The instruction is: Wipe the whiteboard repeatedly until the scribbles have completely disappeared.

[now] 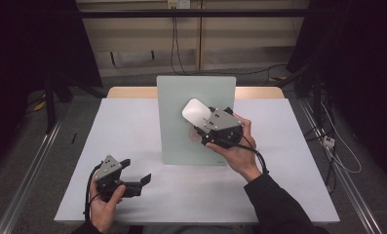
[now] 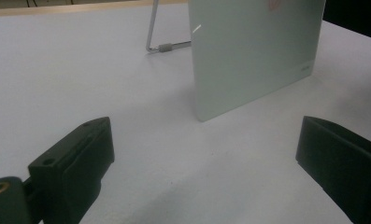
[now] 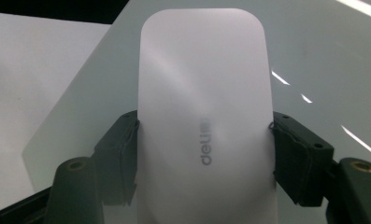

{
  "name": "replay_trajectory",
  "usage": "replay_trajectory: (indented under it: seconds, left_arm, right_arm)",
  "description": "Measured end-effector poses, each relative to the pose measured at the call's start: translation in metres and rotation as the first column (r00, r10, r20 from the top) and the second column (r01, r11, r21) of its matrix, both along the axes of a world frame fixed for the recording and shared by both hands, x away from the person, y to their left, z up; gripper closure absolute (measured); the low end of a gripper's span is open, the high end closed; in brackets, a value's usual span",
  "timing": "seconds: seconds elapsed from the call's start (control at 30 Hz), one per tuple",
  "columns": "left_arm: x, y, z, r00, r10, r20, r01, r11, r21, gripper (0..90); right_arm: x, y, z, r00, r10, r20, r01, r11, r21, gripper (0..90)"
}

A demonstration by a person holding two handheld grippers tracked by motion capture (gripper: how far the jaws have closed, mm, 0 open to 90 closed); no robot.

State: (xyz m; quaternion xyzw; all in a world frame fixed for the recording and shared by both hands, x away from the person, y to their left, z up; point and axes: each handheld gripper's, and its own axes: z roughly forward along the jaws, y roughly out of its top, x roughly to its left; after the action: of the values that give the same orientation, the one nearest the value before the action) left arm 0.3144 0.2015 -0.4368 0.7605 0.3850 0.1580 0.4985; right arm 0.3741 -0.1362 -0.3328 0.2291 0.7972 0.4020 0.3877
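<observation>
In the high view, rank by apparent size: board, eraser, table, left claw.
1. Table
2. Board
3. Left claw
4. Eraser, partly covered by the right claw, so its rank below the left claw is unsure.

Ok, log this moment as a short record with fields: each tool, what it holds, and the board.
right tool: shut on the white eraser, jaws gripping its two long sides
white eraser: held against the face of the pale green board, grey "deli" print on it
left tool: open, holding nothing, low over the white table
pale green board: stands tilted on a metal stand
</observation>
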Motion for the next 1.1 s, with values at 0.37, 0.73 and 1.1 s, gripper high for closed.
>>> replay_trajectory:
  seconds: [0.37, 0.73, 1.1]
  left_arm:
    - [0.0, 0.0, 0.0, 1.0, 0.002, -0.001, -0.002, 1.0, -0.002, 4.3]
    - [0.0, 0.0, 0.0, 1.0, -0.003, 0.0, 0.003, 1.0, -0.002, 4.3]
    - [0.0, 0.0, 0.0, 1.0, -0.001, -0.001, 0.001, 1.0, -0.003, 4.3]
  right_arm:
    - [0.004, -0.021, 0.02, 0.9949, -0.089, 0.047, 0.087, 0.995, 0.054, 31.3]
    - [-0.008, 0.009, -0.022, 0.9994, 0.012, -0.031, -0.012, 1.0, 0.0, 31.3]
    - [0.0, -0.008, 0.004, 0.9987, -0.046, 0.022, 0.045, 0.998, 0.032, 31.3]
